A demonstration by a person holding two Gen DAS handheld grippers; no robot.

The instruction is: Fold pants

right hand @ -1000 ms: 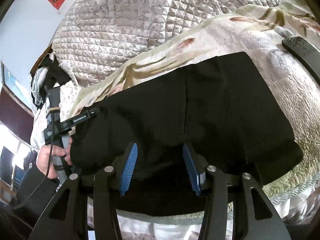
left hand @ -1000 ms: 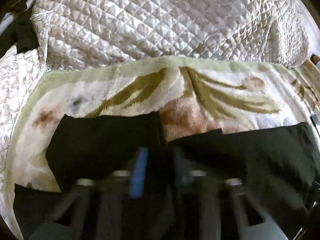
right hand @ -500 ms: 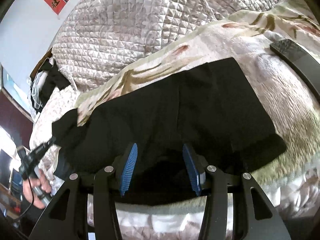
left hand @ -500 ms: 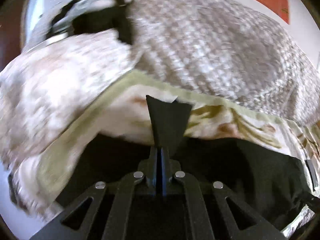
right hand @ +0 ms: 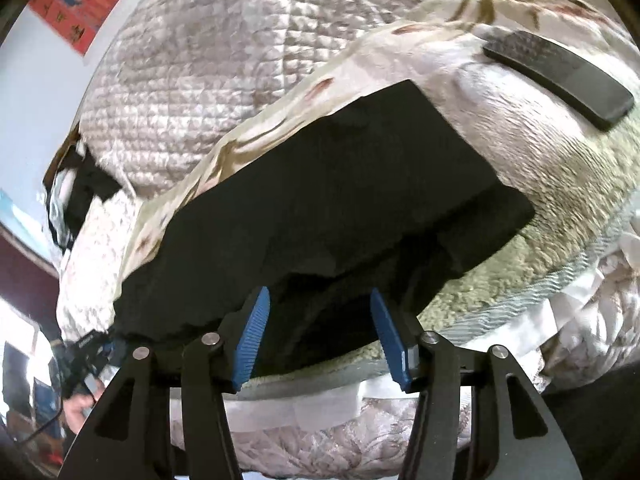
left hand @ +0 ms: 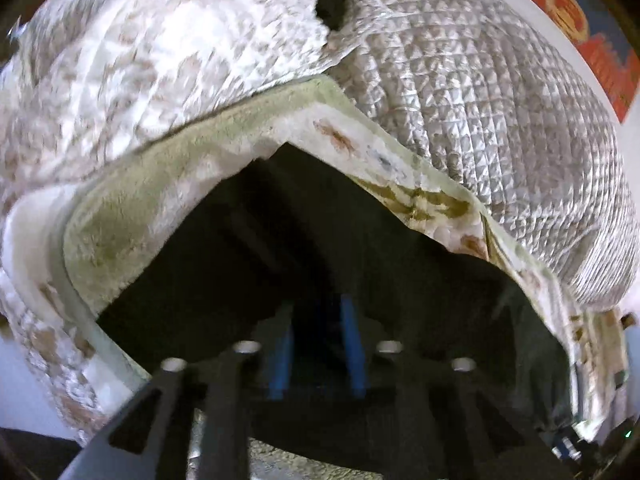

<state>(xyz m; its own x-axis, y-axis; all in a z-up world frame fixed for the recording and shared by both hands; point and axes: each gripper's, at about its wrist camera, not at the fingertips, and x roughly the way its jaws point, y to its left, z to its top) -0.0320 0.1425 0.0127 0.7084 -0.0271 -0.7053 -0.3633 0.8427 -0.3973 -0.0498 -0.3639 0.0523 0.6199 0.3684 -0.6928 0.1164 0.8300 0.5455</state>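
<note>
Black pants (right hand: 340, 192) lie folded in layers on a floral fleece blanket (right hand: 540, 184) on a bed. My right gripper (right hand: 320, 324) is open, its blue pads on either side of the near edge of the pants, holding nothing. In the left wrist view the pants (left hand: 320, 248) fill the lower middle as a dark mass. My left gripper (left hand: 318, 344) is open just over the near end of the pants; its blue pads (left hand: 282, 360) stand apart with dark cloth behind them. The left gripper also shows at the pants' far left end in the right wrist view (right hand: 96, 348).
A quilted beige bedspread (right hand: 224, 60) is heaped behind the blanket. A flat black device (right hand: 560, 76) lies on the blanket to the right of the pants. A red poster (right hand: 80, 0) hangs on the wall. Dark clothes (right hand: 76, 196) lie at the bed's far left.
My left gripper was shut on a corner of the pants half a second ago; now it has let go, is open and sits lower. The pants lie flatter. My right gripper stays open.
</note>
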